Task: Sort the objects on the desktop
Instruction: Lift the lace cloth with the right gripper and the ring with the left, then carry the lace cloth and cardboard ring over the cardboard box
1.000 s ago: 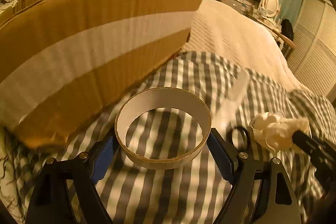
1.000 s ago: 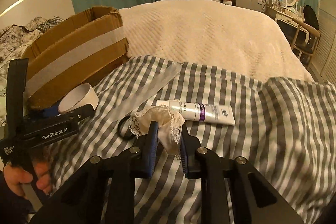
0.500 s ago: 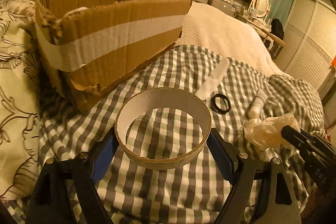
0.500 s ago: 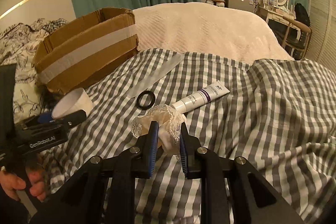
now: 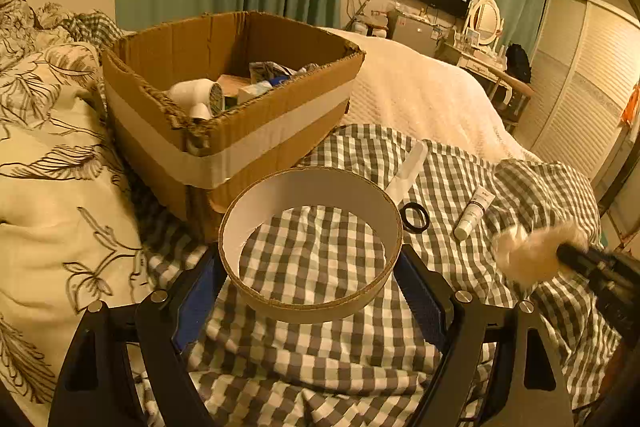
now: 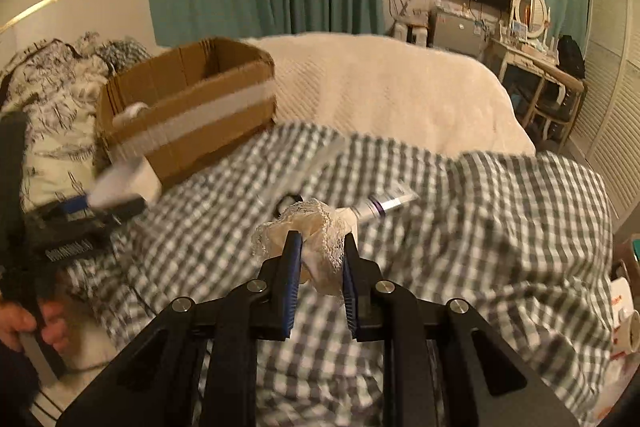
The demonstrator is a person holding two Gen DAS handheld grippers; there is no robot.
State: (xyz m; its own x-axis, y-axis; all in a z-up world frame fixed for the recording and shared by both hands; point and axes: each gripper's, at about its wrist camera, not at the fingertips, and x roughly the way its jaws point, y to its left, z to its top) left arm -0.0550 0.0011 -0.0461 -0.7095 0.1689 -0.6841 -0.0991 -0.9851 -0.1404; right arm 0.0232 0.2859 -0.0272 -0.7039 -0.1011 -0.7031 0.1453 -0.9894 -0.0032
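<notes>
so the left gripper [image 5: 310, 281] has its jaws spread wide, blue pads pressed on either side of a big cardboard tape ring [image 5: 310, 247] that's held up off the checked bedspread [image 5: 320, 367]; the right gripper [image 6: 318, 267] is squeezed nearly closed on a bunched cream lace cloth [image 6: 316, 227], which pokes out ahead of its tips; ahead and to the left of the left gripper sits the cardboard box [image 5: 240, 131], open top, white tape band round it, with a white hair dryer [image 5: 196, 93] and some packets already inside; ahead and right of the ring, lying on the bedspread, there's a small black ring [image 5: 415, 218], a white tube [image 5: 474, 213] and a pale flat strip [image 5: 408, 167]; floral bedding [image 5: 52, 187] off to the left.
</notes>
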